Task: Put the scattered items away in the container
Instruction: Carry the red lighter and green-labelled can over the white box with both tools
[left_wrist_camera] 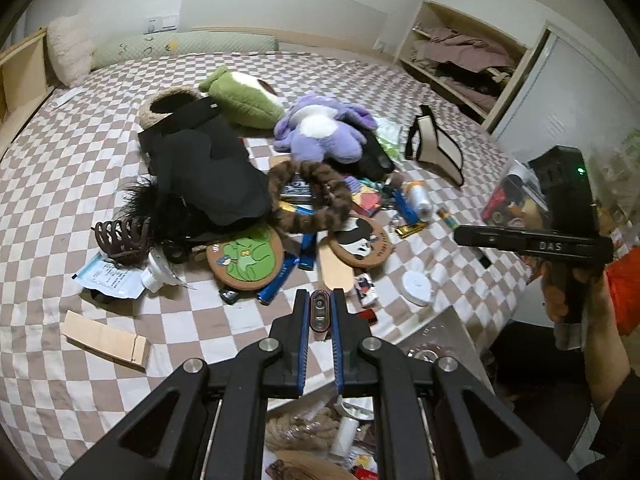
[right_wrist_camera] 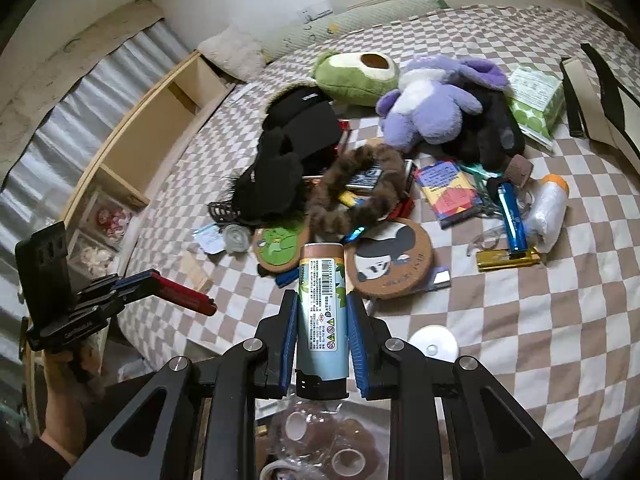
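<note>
My left gripper (left_wrist_camera: 319,300) is shut on a slim red lighter (left_wrist_camera: 319,316), seen end-on, and holds it over the bed's near edge. From the right wrist view the same gripper (right_wrist_camera: 156,284) holds the red lighter (right_wrist_camera: 184,298) at the left. My right gripper (right_wrist_camera: 322,300) is shut on a light-blue spray tube (right_wrist_camera: 322,316) with a brown cap. A clear container (left_wrist_camera: 320,436) with rope and small items lies below my left gripper; it also shows under my right gripper (right_wrist_camera: 320,440). Scattered items cover the checkered bed (left_wrist_camera: 80,160).
On the bed lie a purple plush (left_wrist_camera: 320,128), a green avocado plush (left_wrist_camera: 240,96), a black hat (left_wrist_camera: 208,172), a brown braid (left_wrist_camera: 312,200), two round coasters (left_wrist_camera: 244,260), a wooden block (left_wrist_camera: 106,340), a white disc (right_wrist_camera: 434,344), a blue tube (right_wrist_camera: 512,216) and a gold lighter (right_wrist_camera: 506,258).
</note>
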`<state>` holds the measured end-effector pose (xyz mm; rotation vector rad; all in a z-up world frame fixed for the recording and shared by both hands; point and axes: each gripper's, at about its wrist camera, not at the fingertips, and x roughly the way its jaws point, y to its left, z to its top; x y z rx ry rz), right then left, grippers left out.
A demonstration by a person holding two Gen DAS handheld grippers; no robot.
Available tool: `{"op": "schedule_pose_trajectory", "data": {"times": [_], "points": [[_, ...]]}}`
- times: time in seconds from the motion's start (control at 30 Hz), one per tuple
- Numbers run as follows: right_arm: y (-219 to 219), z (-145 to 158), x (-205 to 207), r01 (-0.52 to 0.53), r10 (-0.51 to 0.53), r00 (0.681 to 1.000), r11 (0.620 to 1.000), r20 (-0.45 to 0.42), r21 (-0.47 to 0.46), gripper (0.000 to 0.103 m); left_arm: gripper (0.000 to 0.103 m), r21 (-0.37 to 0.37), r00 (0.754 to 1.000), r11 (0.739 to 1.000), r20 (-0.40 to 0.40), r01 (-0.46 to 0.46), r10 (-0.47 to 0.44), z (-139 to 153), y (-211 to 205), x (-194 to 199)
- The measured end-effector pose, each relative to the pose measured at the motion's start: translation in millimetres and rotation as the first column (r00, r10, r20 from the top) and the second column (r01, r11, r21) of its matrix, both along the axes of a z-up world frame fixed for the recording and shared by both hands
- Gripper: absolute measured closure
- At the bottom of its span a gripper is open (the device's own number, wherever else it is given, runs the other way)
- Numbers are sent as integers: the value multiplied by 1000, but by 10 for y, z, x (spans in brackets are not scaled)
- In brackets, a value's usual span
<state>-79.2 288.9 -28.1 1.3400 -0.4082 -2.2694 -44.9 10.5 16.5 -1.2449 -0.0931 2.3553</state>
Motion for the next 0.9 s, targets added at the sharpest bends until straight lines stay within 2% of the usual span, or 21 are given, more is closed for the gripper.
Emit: {"op": "schedule_pose_trajectory", "data": {"times": [0.3,0.9], "points": [[-206,74,174,-82,82,996,996,-17,-25,78,93,26,999,998,-10,49,-49,93,1,231],[-695,-169,376,-227,228,972,974,58,-22,78,93,10,980,983,77,186,-186,-146,94,646]]}}
